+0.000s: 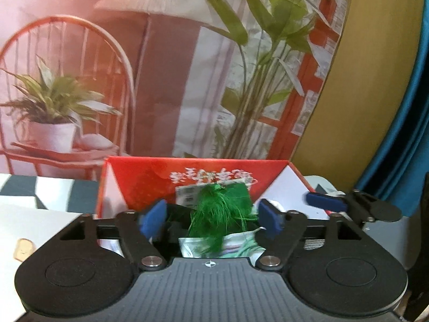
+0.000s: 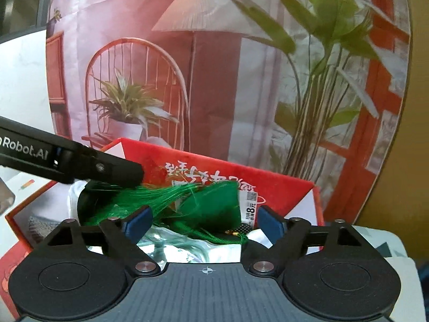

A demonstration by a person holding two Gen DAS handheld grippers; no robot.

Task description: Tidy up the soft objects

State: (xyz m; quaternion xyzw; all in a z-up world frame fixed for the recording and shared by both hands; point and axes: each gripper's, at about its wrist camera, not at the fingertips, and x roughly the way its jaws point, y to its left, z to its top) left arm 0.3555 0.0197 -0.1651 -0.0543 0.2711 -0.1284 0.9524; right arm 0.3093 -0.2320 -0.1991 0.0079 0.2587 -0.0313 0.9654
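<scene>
release | green tassel [image 2: 187, 206] lying in red box [image 2: 300, 187] (apparently its storage spot) | left gripper [image 1: 211, 218], right gripper [image 2: 203, 221] spread, pinching nothing

Behind everything, a large printed backdrop [image 1: 166, 61]: pink wall, red wire chair [image 1: 67, 86] bearing a potted plant [image 1: 53, 115] in a white pot, pale floor lamp [image 2: 198, 13], tall green leafy stems [image 2: 321, 80] beside a red window frame [image 2: 375, 112]. To the right, a mustard-yellow panel [image 1: 375, 80] and a teal curtain [image 1: 410, 123]. Lower left, a white surface with dark grey patches [image 1: 40, 196]. Soft, pinkish light throughout.
</scene>
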